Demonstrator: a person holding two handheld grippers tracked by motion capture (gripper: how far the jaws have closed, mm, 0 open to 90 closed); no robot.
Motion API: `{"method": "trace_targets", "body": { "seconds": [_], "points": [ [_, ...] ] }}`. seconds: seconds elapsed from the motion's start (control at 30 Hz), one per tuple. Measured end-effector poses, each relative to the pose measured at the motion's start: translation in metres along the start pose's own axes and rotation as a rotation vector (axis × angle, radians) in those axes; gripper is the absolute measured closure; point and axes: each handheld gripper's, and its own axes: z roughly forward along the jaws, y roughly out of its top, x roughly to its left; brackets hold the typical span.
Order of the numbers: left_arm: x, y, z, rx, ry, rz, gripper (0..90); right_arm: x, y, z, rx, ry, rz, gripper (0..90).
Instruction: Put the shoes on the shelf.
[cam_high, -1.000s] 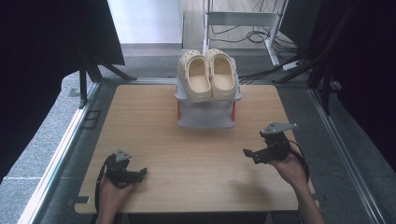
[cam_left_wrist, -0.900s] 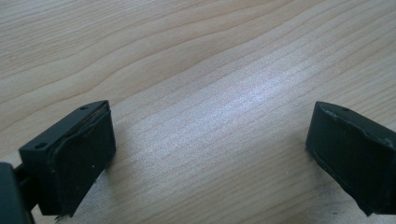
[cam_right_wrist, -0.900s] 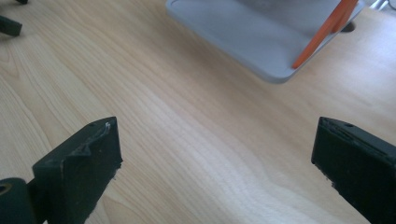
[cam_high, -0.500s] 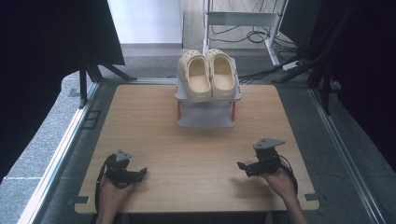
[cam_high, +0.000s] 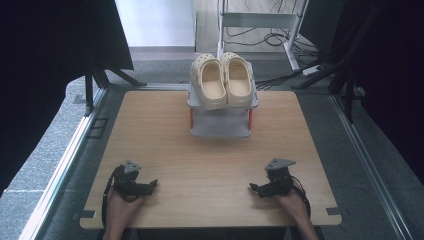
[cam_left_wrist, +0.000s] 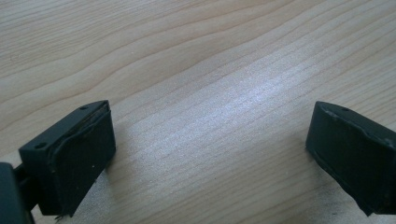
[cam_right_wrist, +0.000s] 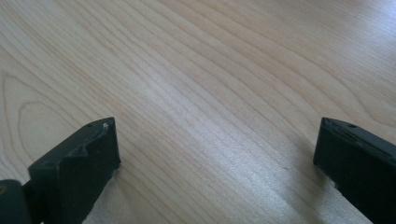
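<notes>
Both grippers are resting low on the wooden table (cam_high: 165, 130), one per hand: the left gripper (cam_high: 150, 185) near the near-left corner, the right gripper (cam_high: 254, 188) near the near-right. Each is showing two black jaws standing wide apart over bare wood, gripping nothing. Two cream clogs (cam_high: 223, 80) are sitting side by side as one pair on top of one small grey rack (cam_high: 220, 125) at the table's far middle, well apart from both grippers.

Cream clogs (cam_high: 224, 79) atop grey rack (cam_high: 220, 120); both grippers near table (cam_high: 165, 130) edge.
</notes>
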Motion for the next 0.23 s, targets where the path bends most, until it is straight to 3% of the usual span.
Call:
{"method": "trace_targets", "body": {
  "seconds": [0.23],
  "points": [
    [0.0000, 0.0000, 0.0000, 0.000, 0.000, 0.000, 1.2, 0.0011, 0.0000, 0.0007, 0.005, -0.008, -0.001, 0.0]
  ]
}}
